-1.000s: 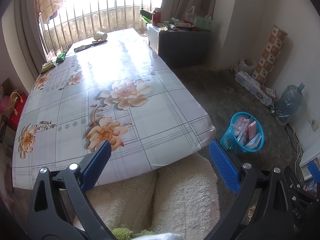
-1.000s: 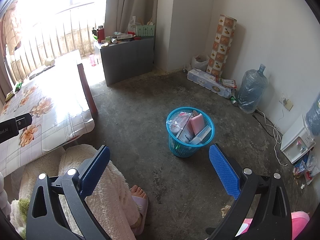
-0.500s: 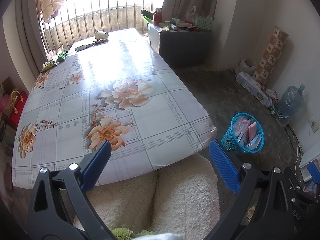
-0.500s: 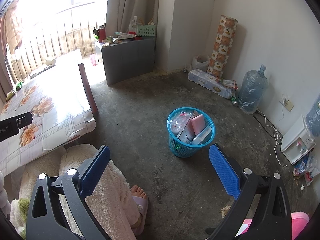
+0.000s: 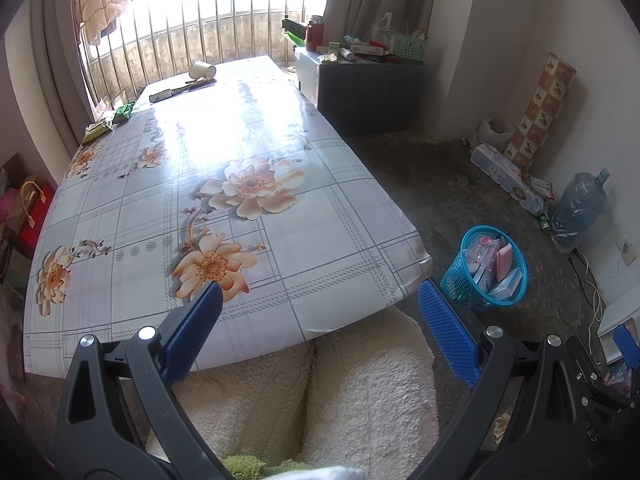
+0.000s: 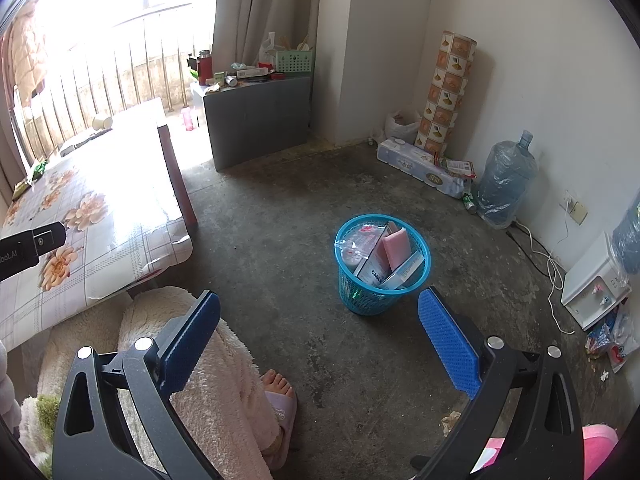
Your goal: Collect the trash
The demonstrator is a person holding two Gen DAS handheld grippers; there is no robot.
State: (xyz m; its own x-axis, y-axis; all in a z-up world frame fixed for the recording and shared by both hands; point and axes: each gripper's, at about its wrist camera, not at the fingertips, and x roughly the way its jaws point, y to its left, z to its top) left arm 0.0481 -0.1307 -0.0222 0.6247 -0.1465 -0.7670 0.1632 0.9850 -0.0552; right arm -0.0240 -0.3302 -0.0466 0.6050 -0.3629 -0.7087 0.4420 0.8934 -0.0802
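Right wrist: blue basket (image 6: 420, 276), box (image 6: 374, 268) lettered perhaps "CABLE".

Tablecloth (image 5: 248, 184) glossy plastic, floral print. Floor (image 6: 280, 208) rough matt concrete. Bin (image 6: 382, 276) blue plastic mesh. Trousers (image 5: 360, 392) fluffy cream fleece. Gripper pads (image 5: 448, 332) textured blue rubber, frames matt black plastic.

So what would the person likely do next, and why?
Probably reach the left tool forward toward the far end of the table, where a tipped paper cup and green wrappers lie. Both tools are open and empty, and the blue basket already holds trash.
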